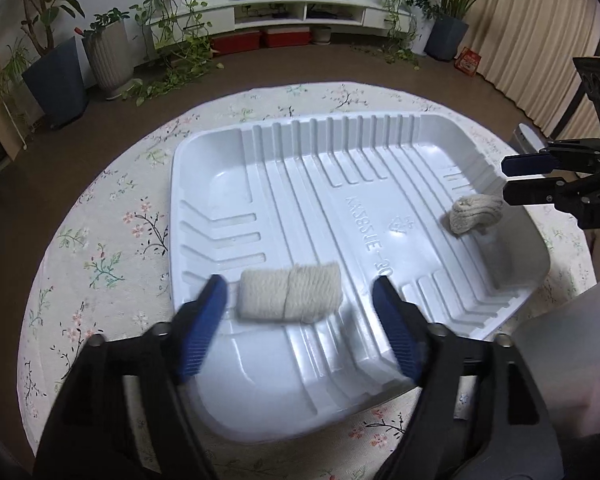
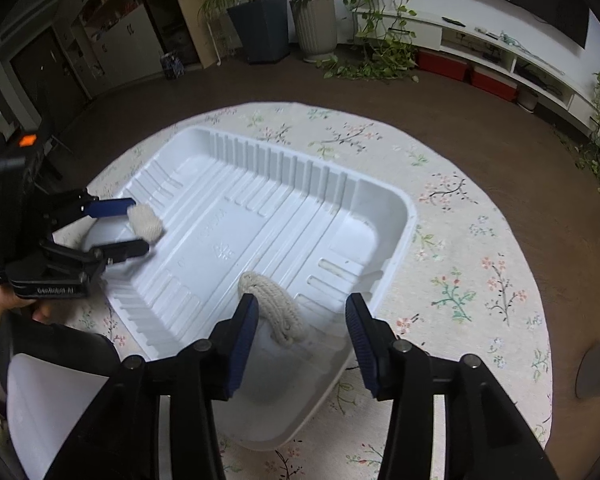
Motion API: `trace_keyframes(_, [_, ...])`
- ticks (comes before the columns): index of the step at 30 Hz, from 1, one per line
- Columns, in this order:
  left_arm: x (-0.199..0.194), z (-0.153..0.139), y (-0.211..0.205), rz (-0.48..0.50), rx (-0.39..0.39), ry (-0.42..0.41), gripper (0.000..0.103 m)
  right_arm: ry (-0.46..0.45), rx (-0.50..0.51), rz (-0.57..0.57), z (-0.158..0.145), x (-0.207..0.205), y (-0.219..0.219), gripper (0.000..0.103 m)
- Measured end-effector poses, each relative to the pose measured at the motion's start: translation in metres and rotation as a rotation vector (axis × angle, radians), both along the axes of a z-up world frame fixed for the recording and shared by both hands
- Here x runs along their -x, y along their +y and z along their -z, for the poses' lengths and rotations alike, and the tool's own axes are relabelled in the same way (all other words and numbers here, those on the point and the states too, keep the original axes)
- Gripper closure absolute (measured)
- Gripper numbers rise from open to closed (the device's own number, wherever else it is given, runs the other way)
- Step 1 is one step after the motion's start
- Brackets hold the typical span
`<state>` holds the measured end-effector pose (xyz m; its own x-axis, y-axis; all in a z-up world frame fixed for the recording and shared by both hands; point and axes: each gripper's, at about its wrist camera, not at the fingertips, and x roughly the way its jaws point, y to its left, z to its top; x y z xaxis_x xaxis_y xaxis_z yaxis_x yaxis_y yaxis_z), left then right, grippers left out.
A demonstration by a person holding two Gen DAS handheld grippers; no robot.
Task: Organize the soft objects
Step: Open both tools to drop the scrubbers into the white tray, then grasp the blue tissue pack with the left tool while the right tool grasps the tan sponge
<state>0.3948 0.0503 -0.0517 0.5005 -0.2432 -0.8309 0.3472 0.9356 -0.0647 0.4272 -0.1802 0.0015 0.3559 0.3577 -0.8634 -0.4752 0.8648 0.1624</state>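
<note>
Now | left gripper [image 1: 300, 294] wide open, empty | right gripper [image 2: 302, 314] wide open, empty | two sock rolls [image 1: 290, 298] in tray [image 1: 284, 152]

Dim indoor light; the white tray [image 1: 312, 184] shows soft glare along its ribs. Fisheye distortion bends room edges, corners vignette black. Left gripper [image 1: 300, 300] fingertips appear motion-blurred.

The middle of the white tray [image 1: 380, 184] lies bare between 2 knit rolls; its ribbed walls hem my fingers on every side.
</note>
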Motion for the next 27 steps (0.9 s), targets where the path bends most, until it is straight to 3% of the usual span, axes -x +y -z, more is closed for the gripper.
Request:
trace_keyframes(6, [0.010, -0.016, 0.013, -0.046, 0.015, -0.046, 0.021, -0.022, -0.035, 0.034, -0.013, 0.008, -0.015, 0.054])
trace_keyframes(11, [0.051, -0.054, 0.040, -0.088, 0.116, -0.178, 0.021, -0.071, -0.117, 0.076, -0.042, 0.033, -0.041, 0.054])
trace_keyframes(14, [0.093, -0.076, 0.060, -0.123, 0.193, -0.271, 0.002, -0.133, -0.195, 0.103, -0.070, 0.066, -0.059, 0.047])
trace_keyframes(17, [0.145, -0.088, 0.074, -0.161, 0.261, -0.307, 0.000, -0.210, -0.249, 0.111, -0.095, 0.117, -0.069, 0.039])
trace_keyframes(21, [0.212, -0.090, 0.066, -0.187, 0.247, -0.271, 0.000, -0.300, -0.284, 0.101, -0.110, 0.203, -0.065, 0.023])
trace_keyframes(24, [0.261, -0.089, 0.053, -0.214, 0.191, -0.275, 0.000, -0.328, -0.310, 0.096, -0.106, 0.266, -0.058, 0.012])
trace_keyframes(27, [0.301, -0.086, 0.042, -0.247, 0.174, -0.286, 0.000, -0.309, -0.300, 0.107, -0.089, 0.316, -0.045, 0.009])
